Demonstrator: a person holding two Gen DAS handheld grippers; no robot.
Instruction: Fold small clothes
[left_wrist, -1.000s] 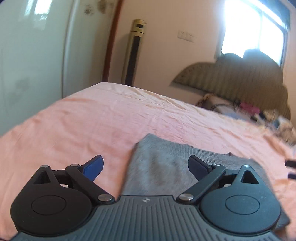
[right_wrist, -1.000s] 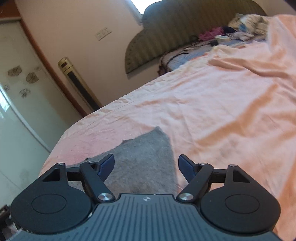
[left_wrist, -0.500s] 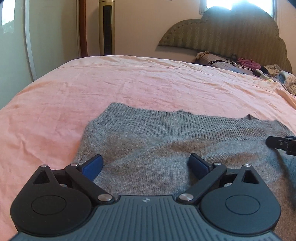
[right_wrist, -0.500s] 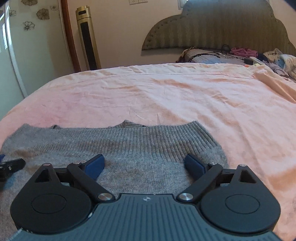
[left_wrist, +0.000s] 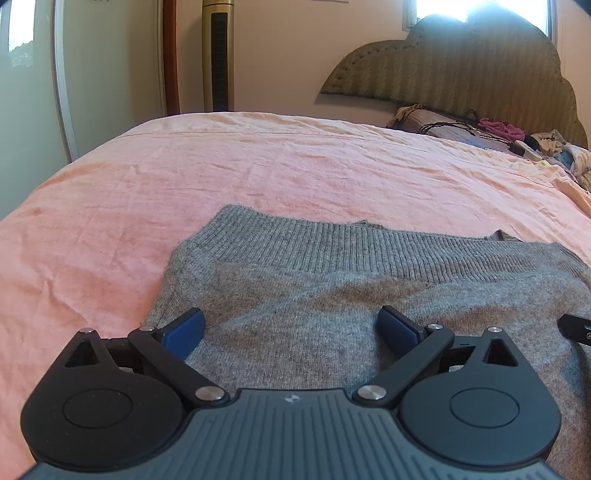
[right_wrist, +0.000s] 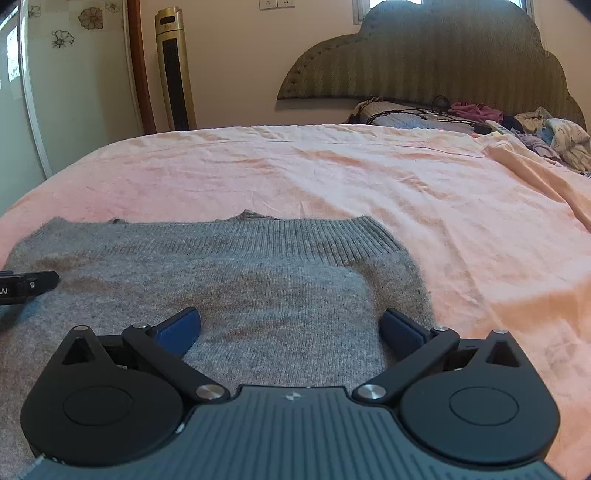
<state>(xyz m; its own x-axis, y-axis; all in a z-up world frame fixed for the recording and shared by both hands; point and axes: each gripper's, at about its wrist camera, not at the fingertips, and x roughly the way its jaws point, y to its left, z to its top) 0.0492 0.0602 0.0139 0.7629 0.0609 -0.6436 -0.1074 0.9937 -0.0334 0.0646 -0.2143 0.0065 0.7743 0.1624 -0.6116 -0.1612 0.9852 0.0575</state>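
On the pink bed (left_wrist: 258, 177) a grey knit garment (left_wrist: 369, 295) lies flat, its ribbed band on the far side and its long axis running left to right across both views; the left gripper (left_wrist: 291, 328) hangs low over the garment's left part with its 2 fingers spread apart and nothing between them; the right gripper (right_wrist: 290, 328) hangs the same way over the right part, its right finger by the garment's right edge. Each side edge looks nearest its own gripper, so a fold inward from both ends seems likeliest.
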